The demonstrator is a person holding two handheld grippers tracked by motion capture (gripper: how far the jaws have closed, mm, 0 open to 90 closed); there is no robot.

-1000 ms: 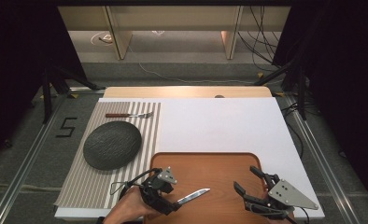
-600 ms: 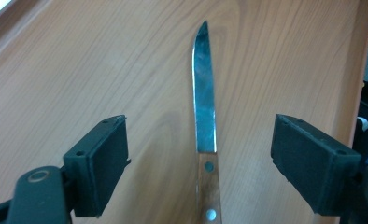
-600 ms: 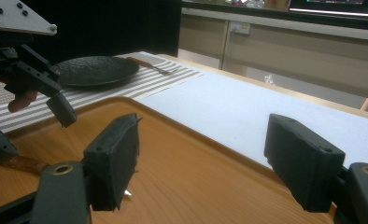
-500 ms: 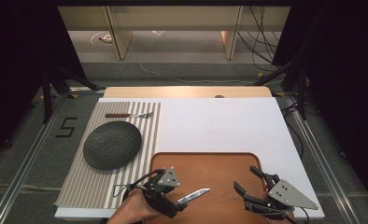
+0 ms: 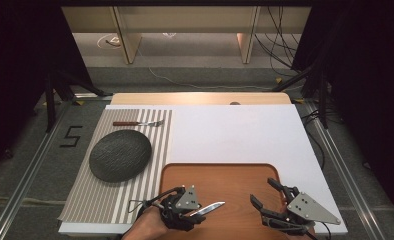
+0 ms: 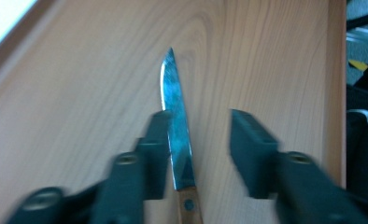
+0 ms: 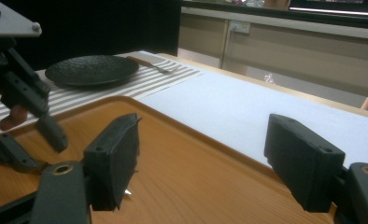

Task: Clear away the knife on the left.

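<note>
Left claw (image 6: 198,140) gapes around the knife (image 6: 175,116); one jaw touches its blade.

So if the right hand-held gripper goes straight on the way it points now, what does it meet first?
Probably the far rim of the wooden tray, then the white mat. The right hand-held gripper is open with bare tray floor between its jaws; depth is hard to judge.

left gripper (image 5: 192,212) — black, grey three-cornered plate | right gripper (image 5: 267,197) — black, grey plate, screws
</note>
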